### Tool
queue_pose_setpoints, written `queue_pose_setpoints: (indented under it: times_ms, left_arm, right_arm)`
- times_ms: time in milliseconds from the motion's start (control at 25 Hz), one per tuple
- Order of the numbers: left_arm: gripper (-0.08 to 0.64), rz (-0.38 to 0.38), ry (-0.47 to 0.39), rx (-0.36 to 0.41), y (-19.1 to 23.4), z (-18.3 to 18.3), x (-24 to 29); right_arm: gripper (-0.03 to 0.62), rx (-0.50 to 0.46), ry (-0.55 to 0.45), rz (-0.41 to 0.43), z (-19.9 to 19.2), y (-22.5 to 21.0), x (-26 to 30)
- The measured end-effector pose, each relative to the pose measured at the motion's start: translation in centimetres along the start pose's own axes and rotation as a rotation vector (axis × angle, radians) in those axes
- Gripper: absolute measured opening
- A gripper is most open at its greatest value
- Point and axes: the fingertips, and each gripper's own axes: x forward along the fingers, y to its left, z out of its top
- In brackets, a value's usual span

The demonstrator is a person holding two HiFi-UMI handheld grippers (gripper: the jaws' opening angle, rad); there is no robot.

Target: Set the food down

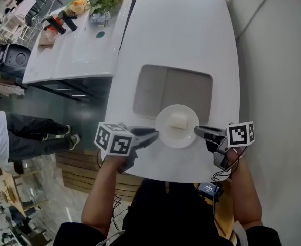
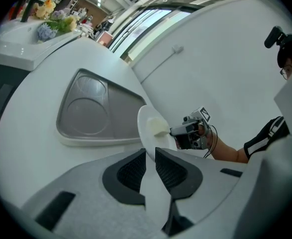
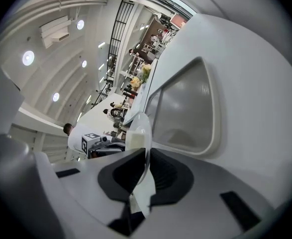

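The right gripper's (image 3: 146, 156) dark ribbed pads (image 3: 123, 171) are clamped on the near rim of a round white plate (image 3: 140, 128), seen edge-on. A pale block of food (image 3: 133, 139) sits on the plate just beyond the fingertips. Past it, the left gripper (image 3: 119, 145) meets the far rim. Right of the fingers lies a grey recessed tray (image 3: 185, 108) on the white table (image 3: 265, 83).

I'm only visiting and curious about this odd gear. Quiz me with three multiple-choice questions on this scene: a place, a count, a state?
1. Where does the food lie? A on the floor; B on the plate; C in a bowl.
2. How many grippers hold the plate? A none; B one; C two.
3. The right gripper has its jaws: A shut on the plate's rim; B wide open; C gripping a cup.
Answers: B, the pale block sits mid-plate; C, the left gripper and right gripper clamp opposite rims; A, its pads press the rim.
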Motion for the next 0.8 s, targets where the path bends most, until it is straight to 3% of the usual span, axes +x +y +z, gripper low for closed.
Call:
queue_pose_setpoints:
  times_ms: [440,800]
  left_arm:
    - [0.058,0.016,0.001,0.033,4.1,8.0,3.5]
    - [0.058,0.065,0.048,0.045,7.0,9.9,5.8]
  right_arm:
    - [0.025,-0.005,-0.053,-0.028,8.6,-3.4,0.8]
    - [0.026,-0.02,-0.042,-0.126,11.0,-6.1,1.7]
